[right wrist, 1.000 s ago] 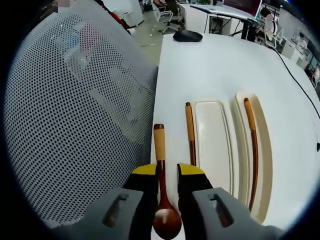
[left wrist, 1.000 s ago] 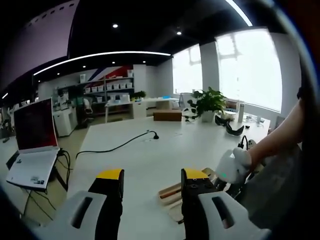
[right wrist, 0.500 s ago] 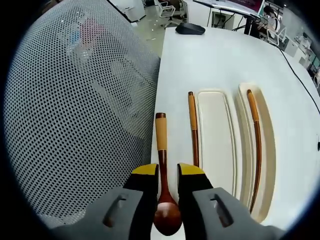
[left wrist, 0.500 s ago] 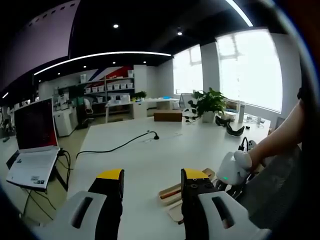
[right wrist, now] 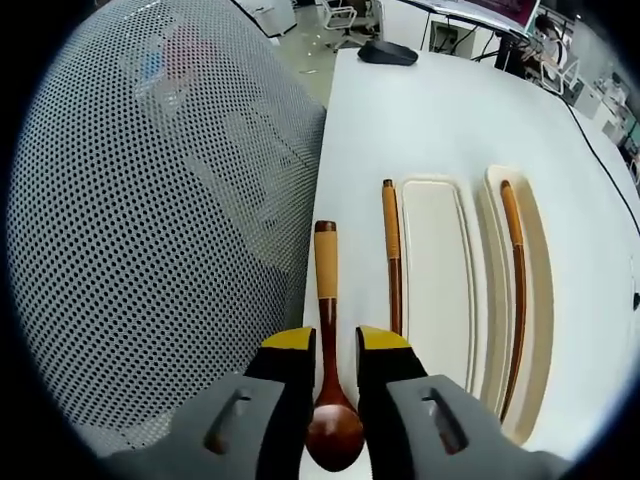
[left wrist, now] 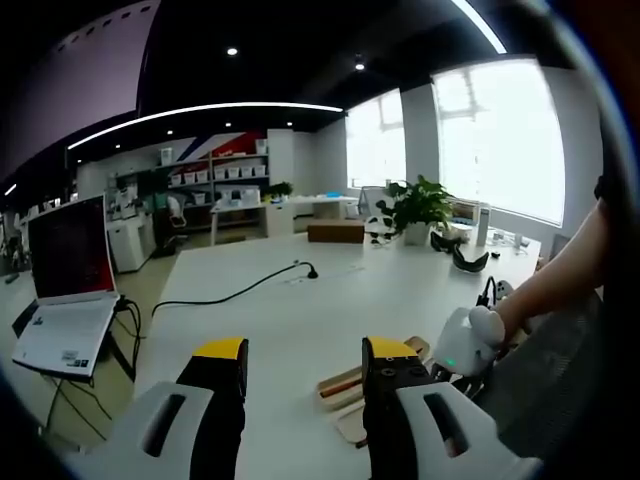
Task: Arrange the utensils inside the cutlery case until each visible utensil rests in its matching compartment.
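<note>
My right gripper (right wrist: 335,345) is shut on the thin neck of a wooden spoon (right wrist: 326,290). The spoon's bowl sits back between the jaws and its pale-banded handle points away, over the table's edge. Just right of it lies the cream cutlery case (right wrist: 480,300). One wooden chopstick (right wrist: 393,260) lies along the case's left rim; whether it rests in a slot I cannot tell. A second chopstick (right wrist: 515,290) lies in the narrow right slot. My left gripper (left wrist: 305,365) hangs open over the table, with an end of the case (left wrist: 345,385) and the right gripper (left wrist: 465,340) beyond it.
A mesh chair back (right wrist: 150,220) stands close on the left of the right gripper view. A black mouse (right wrist: 388,52) lies at the table's far end. In the left gripper view are a laptop (left wrist: 70,250), a black cable (left wrist: 240,292) and a potted plant (left wrist: 415,205).
The right gripper view has shifted a little over the table, with the spoon staying between the jaws. The left gripper view is almost unchanged.
</note>
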### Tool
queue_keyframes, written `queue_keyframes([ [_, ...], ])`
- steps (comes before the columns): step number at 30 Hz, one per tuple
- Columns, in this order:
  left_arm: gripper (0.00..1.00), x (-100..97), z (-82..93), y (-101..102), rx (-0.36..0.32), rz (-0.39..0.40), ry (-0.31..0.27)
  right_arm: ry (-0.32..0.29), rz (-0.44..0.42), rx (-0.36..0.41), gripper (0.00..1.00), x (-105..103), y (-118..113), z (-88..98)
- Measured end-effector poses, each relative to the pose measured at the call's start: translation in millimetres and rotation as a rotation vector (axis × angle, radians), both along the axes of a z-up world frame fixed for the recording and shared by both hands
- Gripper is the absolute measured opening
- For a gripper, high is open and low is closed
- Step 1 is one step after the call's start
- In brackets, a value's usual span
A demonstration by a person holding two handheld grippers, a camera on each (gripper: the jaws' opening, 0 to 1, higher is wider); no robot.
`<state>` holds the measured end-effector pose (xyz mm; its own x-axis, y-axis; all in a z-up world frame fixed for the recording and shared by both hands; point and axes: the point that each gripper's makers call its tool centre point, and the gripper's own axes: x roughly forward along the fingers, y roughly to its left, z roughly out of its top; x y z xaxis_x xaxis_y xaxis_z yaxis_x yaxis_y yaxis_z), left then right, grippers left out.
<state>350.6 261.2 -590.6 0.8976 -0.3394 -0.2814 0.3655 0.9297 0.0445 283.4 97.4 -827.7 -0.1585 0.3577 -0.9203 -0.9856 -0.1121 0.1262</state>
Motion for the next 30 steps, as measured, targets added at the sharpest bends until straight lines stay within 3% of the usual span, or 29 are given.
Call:
queue_keyframes([
  [12,0.46,-0.2,1.1,1.2,0.002,0.008,-0.005,-0.067,0.077,-0.030,0.09,0.0,-0.1,-2.8],
  [30,0.46,-0.7,1.2,-0.3,0.010,-0.002,-0.006,-0.092,0.063,-0.015,0.03,4.8,1.2,-3.6],
])
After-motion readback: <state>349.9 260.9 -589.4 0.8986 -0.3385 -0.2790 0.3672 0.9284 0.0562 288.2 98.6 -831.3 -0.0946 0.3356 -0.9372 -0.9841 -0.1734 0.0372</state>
